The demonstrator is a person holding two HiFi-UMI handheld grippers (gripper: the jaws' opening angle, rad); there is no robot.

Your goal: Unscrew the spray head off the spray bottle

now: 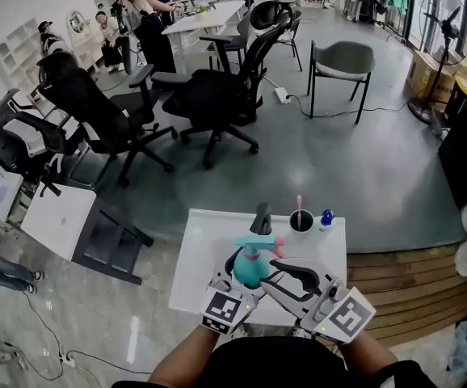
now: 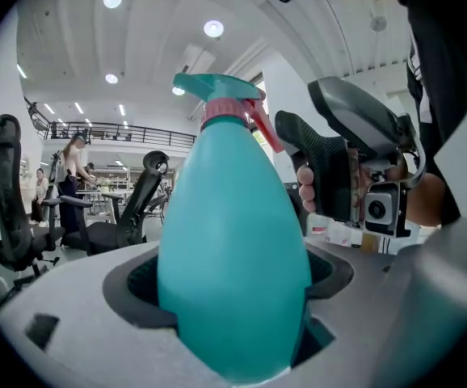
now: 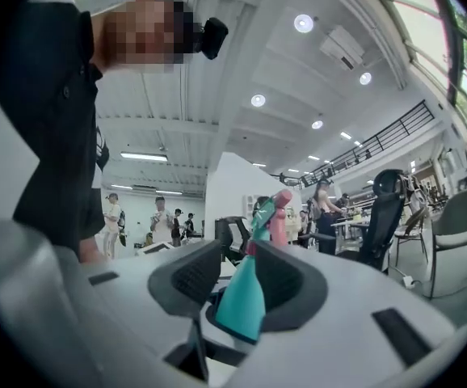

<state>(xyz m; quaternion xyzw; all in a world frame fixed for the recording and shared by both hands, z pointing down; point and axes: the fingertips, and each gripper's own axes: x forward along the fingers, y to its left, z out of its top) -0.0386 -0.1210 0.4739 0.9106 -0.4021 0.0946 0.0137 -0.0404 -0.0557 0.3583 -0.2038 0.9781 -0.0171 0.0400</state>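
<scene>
Two hand-held grippers were recorded on a single item, over the near half of a white square table.

Item 1: a teal egg-shaped plastic spray bottle, held upright. It was topped by a teal spray head with pink trigger and pink collar, seated on the neck. Whether the base touched the table top could not be told.

Item 2: the left gripper, clamped on the bottle's wide body, which filled the gap between both dark pads.

Item 3: the right gripper, closed about the bottle's tapering neck just below the pink collar. The spray head stood up beyond its jaws.

Item 4: a black round cup at the far edge of the table, with a pink-handled stick upright in it. A small blue-topped object was noted just beside the cup.

Item 5: black wheeled office chairs were noted well beyond the table on the grey floor.
</scene>
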